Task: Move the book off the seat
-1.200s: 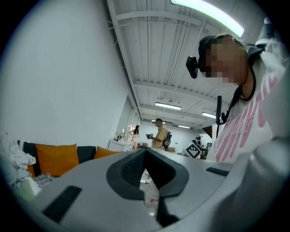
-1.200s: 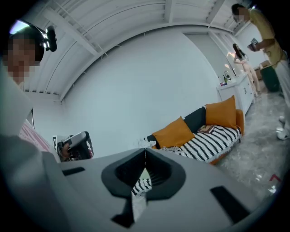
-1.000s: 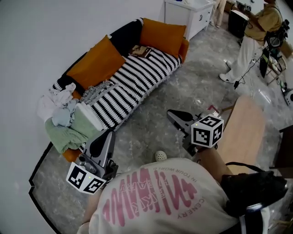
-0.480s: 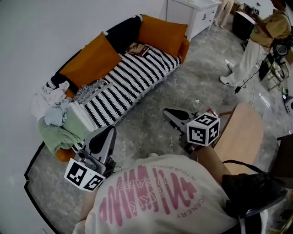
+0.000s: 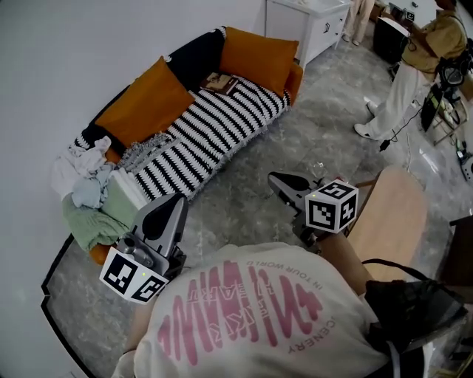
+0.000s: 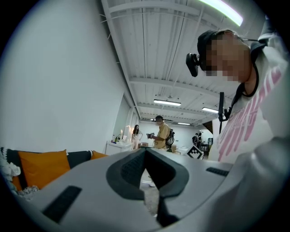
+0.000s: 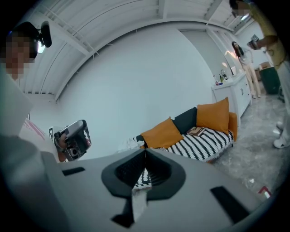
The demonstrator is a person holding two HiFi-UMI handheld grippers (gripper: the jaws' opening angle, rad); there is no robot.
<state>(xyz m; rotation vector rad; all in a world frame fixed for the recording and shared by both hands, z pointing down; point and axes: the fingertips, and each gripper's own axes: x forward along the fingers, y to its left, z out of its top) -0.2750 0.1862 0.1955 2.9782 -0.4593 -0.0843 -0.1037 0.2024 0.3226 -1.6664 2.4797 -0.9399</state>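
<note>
Nearest the camera, well short of the sofa (image 5: 214, 136), the person holds two grippers above the grey floor. The left gripper (image 5: 176, 203) points at the sofa's near end and the right gripper (image 5: 277, 181) at its front edge. Each one's own view shows its jaws pressed together with nothing between them.

On the sofa's near end lies one heap of clothes (image 5: 85, 177). Two orange cushions (image 5: 145, 103) lean on the sofa's back with one black cushion (image 5: 194, 59) between them. The single book (image 5: 220, 83) lies on the striped seat at the sofa's far end, just in front of the farther orange cushion.

Past that end stands a white cabinet (image 5: 307, 22), and farther off a person in a yellow top (image 5: 423, 44).

The right gripper view takes in the book; the left gripper view misses it, but shows two people standing beyond the sofa.
</note>
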